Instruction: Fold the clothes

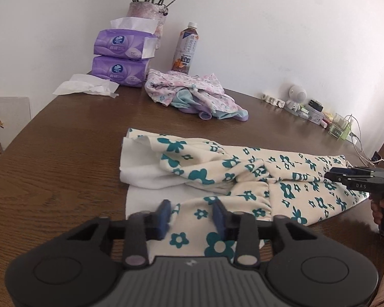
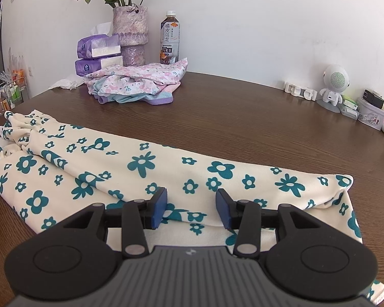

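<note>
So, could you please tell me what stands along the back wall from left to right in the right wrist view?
Stacked purple tissue packs → mottled purple vase of dried roses → brown tea bottle with white cap → white plastic clips → white round-headed robot figurine → black charger.

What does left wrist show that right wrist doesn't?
Left wrist only: the right claw seen from outside over the floral garment, a hand on its handle, and a white sign at the left edge. Right wrist only: a rack by the wall. Both: the pastel clothes pile, tissue packs, vase, bottle and white robot figure.
</note>
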`<state>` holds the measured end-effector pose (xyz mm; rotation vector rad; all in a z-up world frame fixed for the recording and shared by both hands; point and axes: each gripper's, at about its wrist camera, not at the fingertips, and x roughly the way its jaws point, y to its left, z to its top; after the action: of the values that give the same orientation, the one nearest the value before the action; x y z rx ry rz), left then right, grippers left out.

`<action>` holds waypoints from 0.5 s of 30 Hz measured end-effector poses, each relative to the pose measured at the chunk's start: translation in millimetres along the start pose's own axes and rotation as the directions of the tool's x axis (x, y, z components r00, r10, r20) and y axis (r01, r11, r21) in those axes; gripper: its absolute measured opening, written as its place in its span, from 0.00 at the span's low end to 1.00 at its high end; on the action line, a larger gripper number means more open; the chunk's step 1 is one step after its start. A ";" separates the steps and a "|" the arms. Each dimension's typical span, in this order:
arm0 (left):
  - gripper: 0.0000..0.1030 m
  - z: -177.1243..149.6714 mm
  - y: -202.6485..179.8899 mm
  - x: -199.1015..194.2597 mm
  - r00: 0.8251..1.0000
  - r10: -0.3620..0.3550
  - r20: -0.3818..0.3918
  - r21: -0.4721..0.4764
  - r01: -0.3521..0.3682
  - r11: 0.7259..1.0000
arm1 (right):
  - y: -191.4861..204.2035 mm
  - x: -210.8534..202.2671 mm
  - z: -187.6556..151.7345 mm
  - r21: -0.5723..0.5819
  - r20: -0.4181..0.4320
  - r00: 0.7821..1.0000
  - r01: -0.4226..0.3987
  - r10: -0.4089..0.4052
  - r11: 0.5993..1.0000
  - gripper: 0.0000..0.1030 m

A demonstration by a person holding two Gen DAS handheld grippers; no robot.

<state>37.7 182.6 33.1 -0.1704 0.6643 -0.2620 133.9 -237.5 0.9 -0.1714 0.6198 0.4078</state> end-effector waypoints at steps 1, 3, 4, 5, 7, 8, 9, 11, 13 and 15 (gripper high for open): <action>0.04 -0.1 -2.4 0.5 1.000 0.004 0.003 0.013 -0.004 1.000 | 0.0 0.0 0.1 0.000 0.000 1.000 0.000 0.000 1.000 0.41; 0.01 2.3 -7.8 -0.8 0.999 0.039 0.029 0.043 -0.040 0.998 | 0.0 0.1 0.3 0.001 0.000 1.000 -0.001 0.001 1.000 0.41; 0.01 4.4 -10.9 -1.2 0.998 0.053 0.042 0.062 -0.056 0.997 | 0.2 0.3 0.5 0.001 0.000 1.000 -0.001 0.001 1.000 0.41; 0.01 6.6 -14.0 -1.6 0.996 0.067 0.054 0.081 -0.071 0.994 | 0.3 0.3 0.5 0.002 0.000 1.000 -0.001 0.001 1.000 0.41; 0.01 10.9 -20.2 -2.3 0.992 0.095 0.080 0.118 -0.104 0.988 | 0.0 0.3 0.4 0.002 0.000 1.000 -0.002 0.002 1.000 0.41; 0.01 12.3 -22.1 -1.5 0.990 0.107 0.087 0.131 -0.118 0.984 | -0.2 0.2 0.3 0.003 0.000 1.000 -0.002 0.002 1.000 0.41; 0.01 12.3 -21.9 1.2 0.990 0.119 0.082 0.134 -0.129 0.983 | -0.2 0.1 0.3 0.003 0.000 1.000 -0.002 0.002 1.000 0.41; 0.01 10.6 -19.4 8.1 0.987 0.147 0.070 0.130 -0.155 0.979 | -0.1 0.0 0.3 0.003 0.000 1.000 -0.002 0.002 1.000 0.41; 0.01 7.1 -15.1 15.5 0.985 0.162 0.053 0.119 -0.167 0.979 | -0.5 -0.1 0.4 0.004 0.000 1.000 -0.003 0.003 1.000 0.41; 0.02 5.2 -10.7 18.4 0.986 0.160 0.045 0.097 -0.164 0.982 | -0.5 -0.3 0.3 0.004 0.000 1.000 -0.004 0.004 1.000 0.41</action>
<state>52.9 167.4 28.9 -0.0240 0.6227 -0.1347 134.1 -238.0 1.3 -0.1662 0.6214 0.4101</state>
